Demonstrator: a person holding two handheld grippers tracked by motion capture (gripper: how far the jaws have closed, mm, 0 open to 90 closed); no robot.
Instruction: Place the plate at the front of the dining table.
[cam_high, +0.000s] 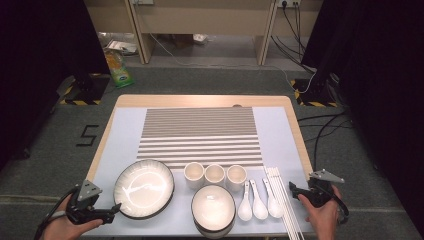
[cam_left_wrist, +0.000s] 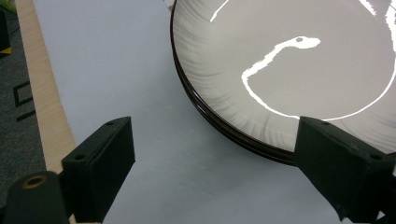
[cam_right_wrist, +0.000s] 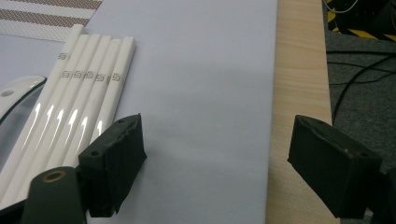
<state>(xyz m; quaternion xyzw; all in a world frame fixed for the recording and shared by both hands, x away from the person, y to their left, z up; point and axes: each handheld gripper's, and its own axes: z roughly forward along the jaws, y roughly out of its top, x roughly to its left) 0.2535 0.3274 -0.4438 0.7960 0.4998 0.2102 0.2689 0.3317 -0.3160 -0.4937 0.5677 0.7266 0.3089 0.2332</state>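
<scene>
Slide the spread left gripper (cam_high: 116, 207) squarely over the plate (cam_left_wrist: 299, 70) rim just ahead, keeping the spread right gripper (cam_high: 291, 188) beside the chopsticks (cam_right_wrist: 77, 112).

A plate (cam_high: 144, 188) lay left of a bowl (cam_high: 213, 208); three cups (cam_high: 215, 175) stood behind, spoons (cam_high: 259, 201) and chopsticks (cam_high: 284, 200) right.

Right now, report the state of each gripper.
Left gripper: open, holding nothing, jaws spread beside the rim of the large plate.
Right gripper: open, holding nothing, jaws spread beside the white chopsticks.
</scene>
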